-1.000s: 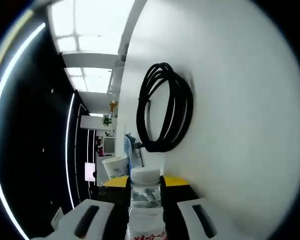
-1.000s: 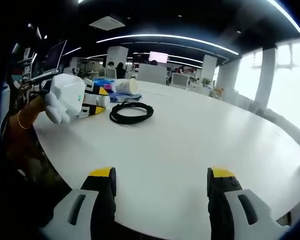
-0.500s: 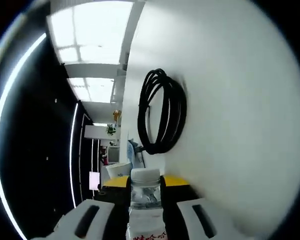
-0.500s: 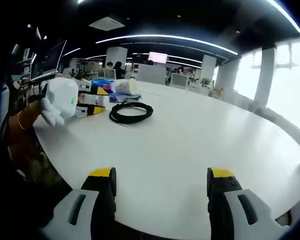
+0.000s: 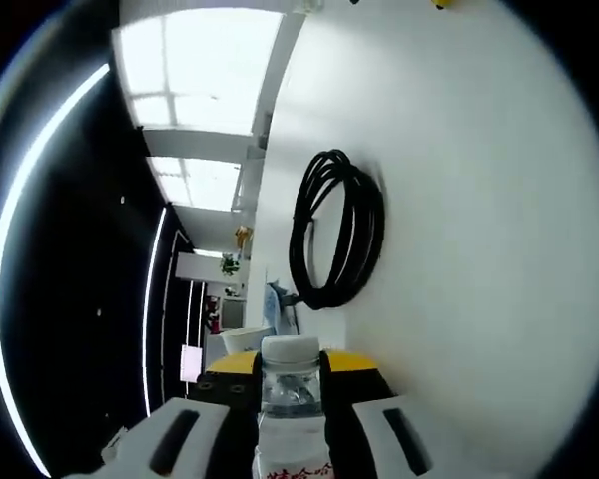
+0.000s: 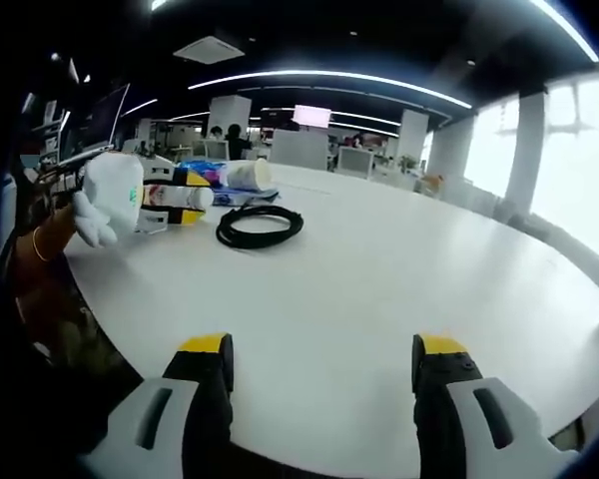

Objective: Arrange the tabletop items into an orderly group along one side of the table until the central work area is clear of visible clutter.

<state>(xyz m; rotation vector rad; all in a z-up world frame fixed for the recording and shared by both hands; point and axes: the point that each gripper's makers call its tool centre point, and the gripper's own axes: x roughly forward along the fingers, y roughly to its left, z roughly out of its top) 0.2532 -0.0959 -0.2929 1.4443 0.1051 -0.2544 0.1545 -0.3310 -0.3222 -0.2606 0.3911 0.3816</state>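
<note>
Two tongs in use. Left tongs: at the bottom centre of the left gripper view, closed on a clear water bottle, white cap pointing forward along the jaws, so the bottle's long axis runs with the tongs. Beyond the cap, mid-frame, a coiled black cable lies on the white desk; this view is rolled, so the desk fills the right of the frame. Right tongs: jaws wide apart, holding nothing, at the bottom of the right gripper view over bare desk. Farther off, the cable sits upper left of centre; behind it, a paper cup among other items by the far edge. Judgement: left tongs are much nearer that group, so the bottle goes forward past the cable.
</note>
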